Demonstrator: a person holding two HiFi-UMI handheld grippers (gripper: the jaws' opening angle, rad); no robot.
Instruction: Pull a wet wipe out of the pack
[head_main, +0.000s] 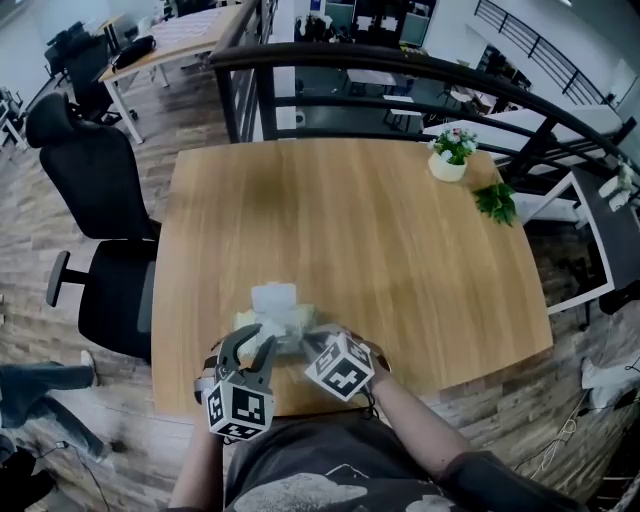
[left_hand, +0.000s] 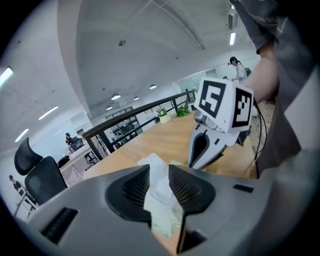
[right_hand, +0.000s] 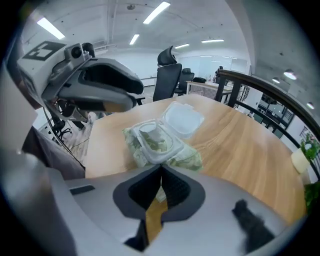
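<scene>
A pale green wet wipe pack (head_main: 292, 324) lies near the front edge of the wooden table (head_main: 380, 250). Its clear flip lid (right_hand: 182, 117) stands open toward the far side. A tuft of wipe (right_hand: 150, 133) sits in the opening. My right gripper (right_hand: 161, 171) is shut on the pack's near edge. My left gripper (head_main: 250, 346) hovers just left of the pack and above it, open by a narrow gap with nothing between its pads. Through that gap in the left gripper view (left_hand: 159, 173) I see the lid (left_hand: 152, 161) and the pack (left_hand: 167, 223) below.
A small white pot with flowers (head_main: 447, 160) and a green sprig (head_main: 496, 202) sit at the table's far right corner. A black office chair (head_main: 100, 200) stands to the left. A dark railing (head_main: 400, 70) runs behind the table.
</scene>
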